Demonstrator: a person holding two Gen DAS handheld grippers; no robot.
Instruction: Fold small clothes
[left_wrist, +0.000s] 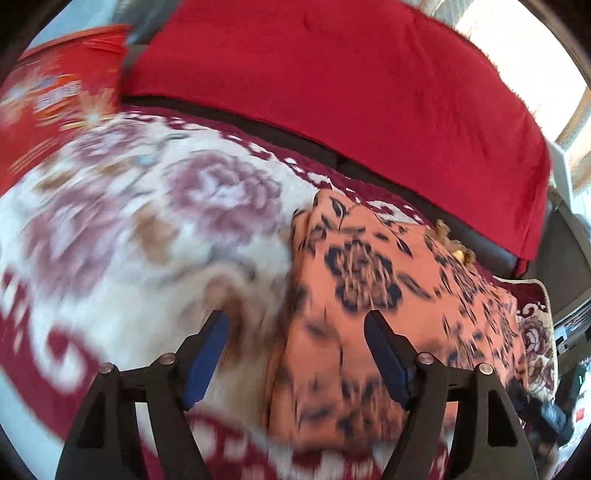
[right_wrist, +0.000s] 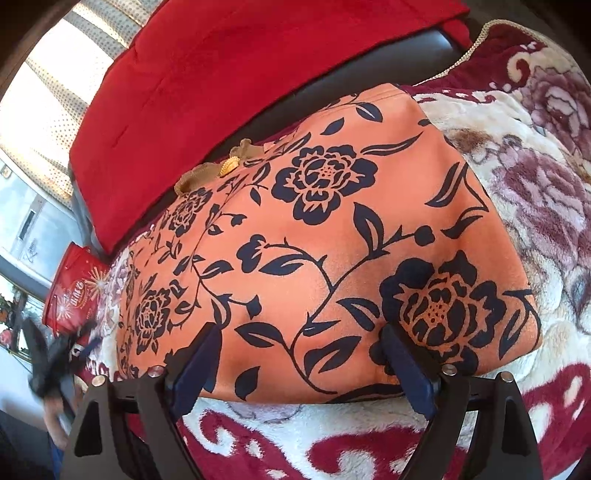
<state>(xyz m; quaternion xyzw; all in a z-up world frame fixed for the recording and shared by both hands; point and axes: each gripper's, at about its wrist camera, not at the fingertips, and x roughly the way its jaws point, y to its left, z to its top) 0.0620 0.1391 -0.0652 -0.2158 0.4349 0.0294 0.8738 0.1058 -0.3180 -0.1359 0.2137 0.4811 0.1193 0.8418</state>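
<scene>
An orange garment with dark navy flowers (right_wrist: 332, 229) lies folded flat on a floral cream-and-maroon blanket (right_wrist: 546, 192). It has a tan frilled trim with a gold button at its far edge (right_wrist: 221, 168). My right gripper (right_wrist: 301, 343) is open, its jaws over the garment's near edge. In the left wrist view the garment (left_wrist: 388, 295) lies right of centre. My left gripper (left_wrist: 295, 325) is open above the garment's left edge, holding nothing. The left view is motion-blurred. The other gripper shows blurred at the left edge of the right wrist view (right_wrist: 51, 362).
A red cushion (left_wrist: 332, 92) lies along the dark sofa back behind the blanket (left_wrist: 147, 221). A red printed tin or bag (left_wrist: 55, 96) stands at the left, also in the right wrist view (right_wrist: 74, 291). A bright window with patterned curtain (right_wrist: 55, 92) is behind.
</scene>
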